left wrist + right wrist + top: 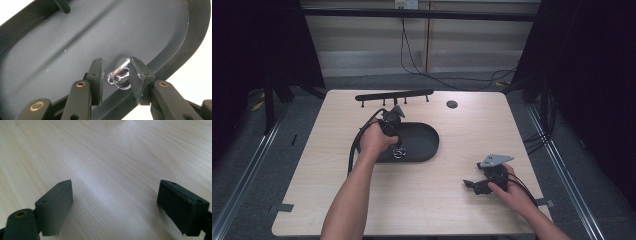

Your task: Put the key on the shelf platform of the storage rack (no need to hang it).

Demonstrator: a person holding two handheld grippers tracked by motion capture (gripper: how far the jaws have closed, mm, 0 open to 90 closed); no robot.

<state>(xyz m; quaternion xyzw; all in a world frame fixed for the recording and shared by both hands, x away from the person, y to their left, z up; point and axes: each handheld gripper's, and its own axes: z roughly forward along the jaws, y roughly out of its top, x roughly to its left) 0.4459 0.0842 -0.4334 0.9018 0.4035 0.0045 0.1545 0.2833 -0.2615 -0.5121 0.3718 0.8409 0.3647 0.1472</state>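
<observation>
At the centre of the high view, the left tongs (398, 148) have pinched the shiny silver metal key-ring clip (120, 76) against the near rim of the dark oval plastic tray (50, 57), so lifting it out looks next, while the right tongs (113, 207) rest wide open and empty on the pale wooden surface (452, 200).

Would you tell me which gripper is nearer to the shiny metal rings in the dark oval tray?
Left. The left gripper has its jaws around the metal rings inside the oval tray. The right gripper rests on the table, well away from the tray, jaws open.
</observation>
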